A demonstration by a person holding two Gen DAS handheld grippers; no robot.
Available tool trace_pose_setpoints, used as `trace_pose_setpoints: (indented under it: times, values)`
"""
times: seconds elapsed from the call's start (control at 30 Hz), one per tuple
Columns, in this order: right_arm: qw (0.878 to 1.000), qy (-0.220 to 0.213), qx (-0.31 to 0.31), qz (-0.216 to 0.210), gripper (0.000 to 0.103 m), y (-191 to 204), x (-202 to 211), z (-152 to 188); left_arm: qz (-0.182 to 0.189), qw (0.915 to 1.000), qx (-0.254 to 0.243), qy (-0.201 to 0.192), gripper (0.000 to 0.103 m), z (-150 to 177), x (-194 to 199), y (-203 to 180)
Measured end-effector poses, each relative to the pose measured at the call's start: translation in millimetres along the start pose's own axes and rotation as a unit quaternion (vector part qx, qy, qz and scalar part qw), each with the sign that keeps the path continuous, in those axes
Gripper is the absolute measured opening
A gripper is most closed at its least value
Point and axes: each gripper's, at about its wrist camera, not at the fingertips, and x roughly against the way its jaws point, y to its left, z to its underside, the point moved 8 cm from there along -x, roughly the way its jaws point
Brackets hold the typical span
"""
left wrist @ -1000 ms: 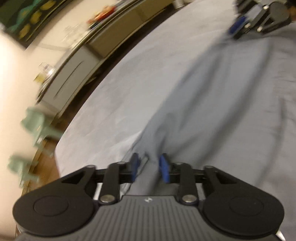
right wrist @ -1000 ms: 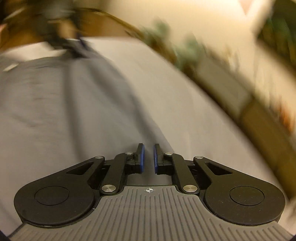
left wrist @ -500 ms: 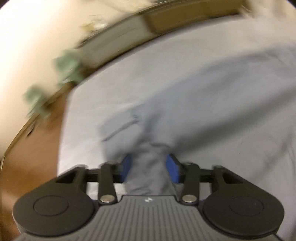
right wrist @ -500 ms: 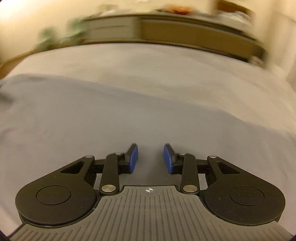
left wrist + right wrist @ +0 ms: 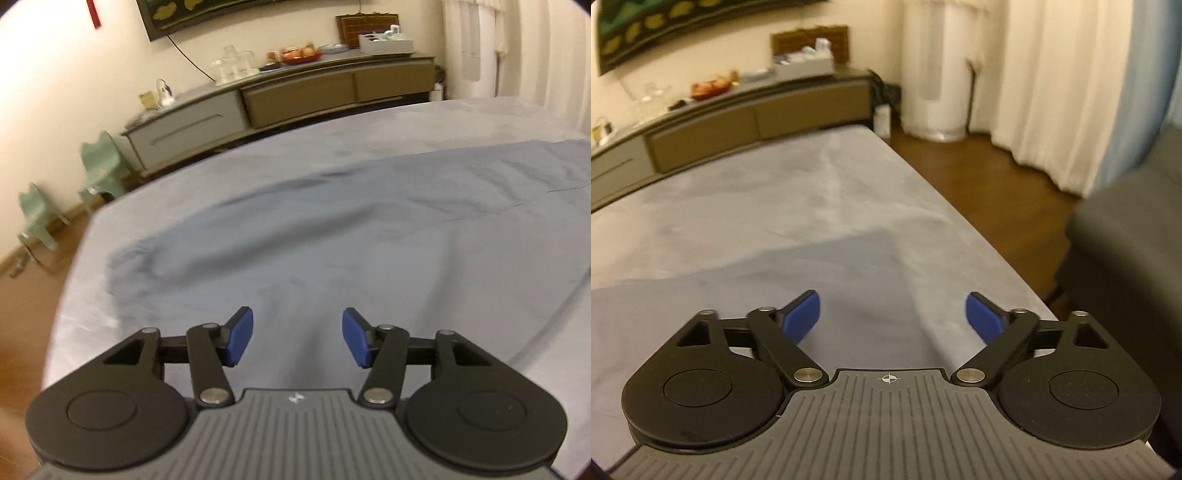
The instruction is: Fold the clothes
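Note:
A blue-grey garment [image 5: 369, 240] lies spread flat across the lighter grey bed sheet [image 5: 280, 147]. My left gripper [image 5: 297, 338] hovers over the garment's near left part, open, with nothing between its blue pads. In the right wrist view the garment [image 5: 831, 273] ends in a corner near the bed's right side. Above that end hangs my right gripper [image 5: 892, 315], its jaws opening wide and empty.
A long low sideboard [image 5: 288, 96] with dishes and glassware runs along the far wall. Two small green chairs [image 5: 99, 166] stand on the wooden floor at the left. White curtains [image 5: 1052, 92], a white appliance [image 5: 936, 74] and a dark sofa [image 5: 1126, 240] flank the bed's right edge.
The left gripper let go of the bunched cloth it held and drew back, rolling level. The right gripper swung far to the right end of the garment and went from shut to wide open.

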Motion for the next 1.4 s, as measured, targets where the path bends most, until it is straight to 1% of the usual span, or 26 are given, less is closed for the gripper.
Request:
trace_pose_setpoints:
  times: [0.03, 0.1, 0.17, 0.2, 0.23, 0.27, 0.4, 0.43, 0.47, 0.53, 0.57, 0.6, 0.67, 0.7, 0.73, 0.8, 0.83, 0.9, 0.93, 1.0, 1.07, 1.17, 1.23, 1.27, 1.33, 1.4]
  values:
    - [1.000, 0.007, 0.000, -0.013, 0.081, -5.0, -9.4, 2.0, 0.007, 1.0000, 0.004, 0.003, 0.054, 3.3, 2.4, -10.4]
    - [0.999, 0.009, 0.025, -0.044, 0.070, -4.2, -20.2, 9.1, 0.015, 0.9998, 0.006, 0.007, 0.054, 6.6, 5.4, -30.0]
    - [0.997, 0.003, 0.048, -0.060, 0.044, 3.3, -23.4, 6.5, 0.017, 0.9998, 0.005, 0.011, 0.054, 7.4, 5.1, -45.5]
    - [0.996, 0.000, 0.058, -0.064, 0.039, 7.6, -25.2, 6.6, 0.016, 0.9998, 0.005, 0.012, 0.054, 7.1, 6.1, -51.6]
    - [0.996, -0.004, 0.061, -0.060, 0.021, 11.4, -27.3, 8.0, 0.013, 0.9998, 0.005, 0.012, 0.054, 6.2, 7.9, -56.2]
    - [0.996, -0.011, 0.063, -0.060, 0.012, 10.0, -27.5, 3.3, 0.010, 0.9999, 0.005, 0.012, 0.054, 5.4, 9.7, -60.8]
    - [0.995, -0.044, 0.057, -0.062, 0.009, 4.9, -15.5, -10.7, 0.015, 0.9998, 0.011, 0.013, 0.054, 2.5, 13.3, -75.7]
    - [0.995, -0.044, 0.056, -0.073, 0.004, 6.0, -13.7, -13.1, 0.015, 0.9997, 0.012, 0.015, 0.054, 1.6, 13.1, -78.7]
    - [0.994, -0.045, 0.056, -0.084, 0.003, 8.1, -13.8, -15.1, 0.014, 0.9997, 0.013, 0.017, 0.054, 1.3, 12.8, -81.3]
    - [0.992, -0.048, 0.064, -0.101, 0.003, 14.1, -15.5, -18.9, 0.008, 0.9997, 0.010, 0.020, 0.055, 2.1, 11.2, -85.7]
    - [0.991, -0.049, 0.068, -0.108, 0.006, 16.8, -16.6, -20.7, 0.002, 0.9997, 0.008, 0.023, 0.056, 3.8, 9.4, -87.1]
    - [0.990, -0.047, 0.070, -0.109, 0.013, 18.1, -19.5, -21.5, -0.005, 0.9996, 0.006, 0.027, 0.056, 5.9, 7.4, -87.9]
    - [0.992, -0.049, 0.071, -0.092, 0.068, 18.1, -26.7, -20.6, -0.020, 0.9991, 0.008, 0.036, 0.057, 11.7, 4.9, -87.3]
    - [0.993, -0.049, 0.073, -0.082, 0.074, 17.8, -31.0, -18.6, -0.027, 0.9987, 0.011, 0.041, 0.057, 14.8, 4.0, -86.6]
    - [0.993, -0.036, 0.075, -0.083, 0.071, 18.6, -36.5, -15.3, -0.025, 0.9985, 0.020, 0.044, 0.057, 17.5, 4.3, -86.7]
    - [0.991, -0.012, 0.079, -0.103, 0.033, 24.7, -43.8, -8.2, -0.003, 0.9981, 0.045, 0.042, 0.057, 21.4, 7.7, -90.6]
    - [0.991, -0.013, 0.087, -0.103, 0.016, 27.7, -43.4, -7.6, 0.014, 0.9981, 0.047, 0.037, 0.057, 21.4, 11.1, -98.8]
    - [0.990, -0.025, 0.107, -0.091, 0.011, 32.3, -38.5, -10.8, 0.041, 0.9987, 0.026, 0.019, 0.058, 17.8, 18.2, -122.1]
    - [0.989, -0.029, 0.109, -0.096, 0.009, 34.6, -35.4, -12.4, 0.054, 0.9984, 0.011, 0.011, 0.059, 14.3, 20.5, -137.2]
    - [0.987, -0.036, 0.123, -0.092, 0.007, 39.3, -30.8, -14.5, 0.082, 0.9964, -0.022, 0.000, 0.060, 5.8, 20.3, -171.8]
    - [0.986, -0.040, 0.132, -0.093, 0.003, 42.3, -28.2, -16.0, 0.105, 0.9929, -0.056, -0.009, 0.060, -2.7, 17.8, -206.5]
    - [0.984, -0.050, 0.139, -0.097, 0.002, 44.3, -20.8, -21.7, 0.110, 0.9871, -0.114, -0.023, 0.060, -14.5, 8.7, -255.8]
    - [0.983, -0.066, 0.134, -0.108, 0.001, 43.7, -14.7, -29.7, 0.089, 0.9837, -0.155, -0.022, 0.060, -17.4, -2.9, -282.9]
    - [0.982, -0.079, 0.129, -0.113, 0.001, 43.2, -12.9, -36.5, 0.077, 0.9833, -0.164, -0.020, 0.061, -16.7, -8.5, -289.3]
    - [0.981, -0.092, 0.120, -0.119, 0.001, 41.3, -18.0, -46.4, 0.067, 0.9848, -0.159, -0.020, 0.060, -17.2, -13.1, -293.1]
    - [0.982, -0.091, 0.113, -0.119, 0.001, 39.2, -30.5, -51.9, 0.073, 0.9870, -0.143, -0.006, 0.055, -17.7, -14.0, -290.4]
